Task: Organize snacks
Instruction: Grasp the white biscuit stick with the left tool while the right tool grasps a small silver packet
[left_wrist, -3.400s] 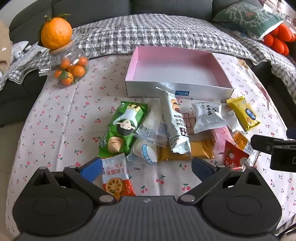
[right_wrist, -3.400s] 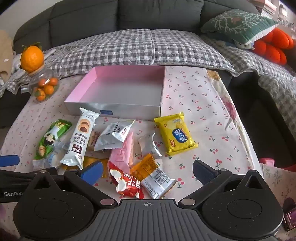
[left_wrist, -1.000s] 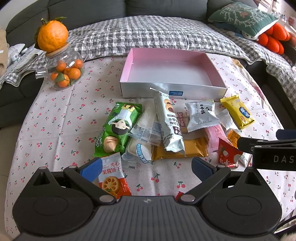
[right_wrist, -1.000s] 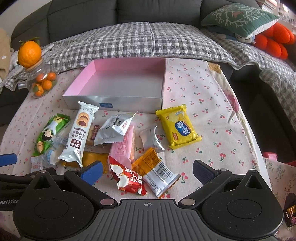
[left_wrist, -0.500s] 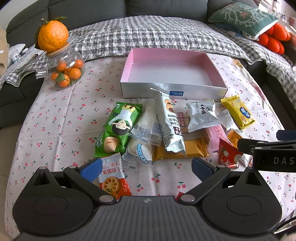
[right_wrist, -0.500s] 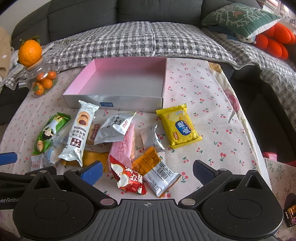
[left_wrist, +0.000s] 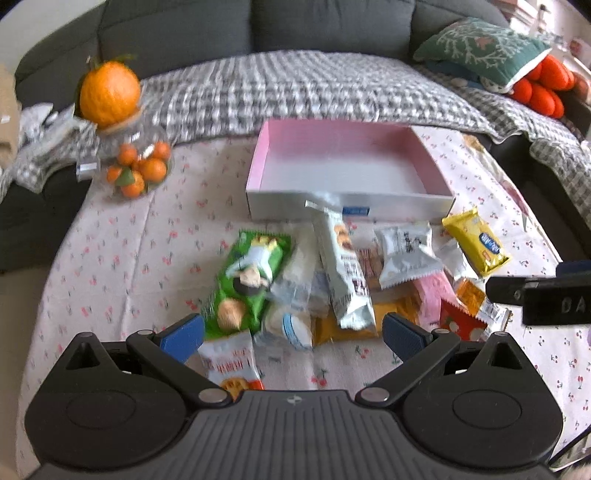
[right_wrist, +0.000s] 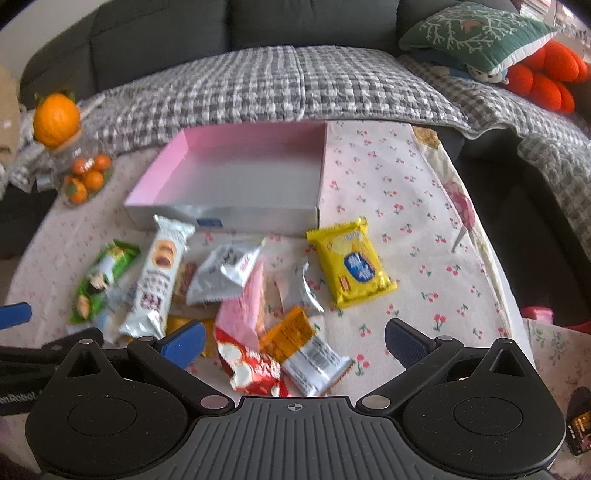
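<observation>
An empty pink-lined box stands on the cherry-print tablecloth. In front of it lies a heap of snack packets: a green one, a long white one, a grey one, a yellow one, a red one and an orange-silver one. My left gripper is open and empty just before the heap's left part. My right gripper is open and empty over the red and orange packets.
A glass jar of small oranges topped by a big orange stands at the back left. A sofa with a checked blanket lies behind the table. The table's right edge drops off near the yellow packet.
Both grippers have moved slightly forward and down toward the snack heap; the views are now blurred with motion. Jaws stay open. No packet has moved.
</observation>
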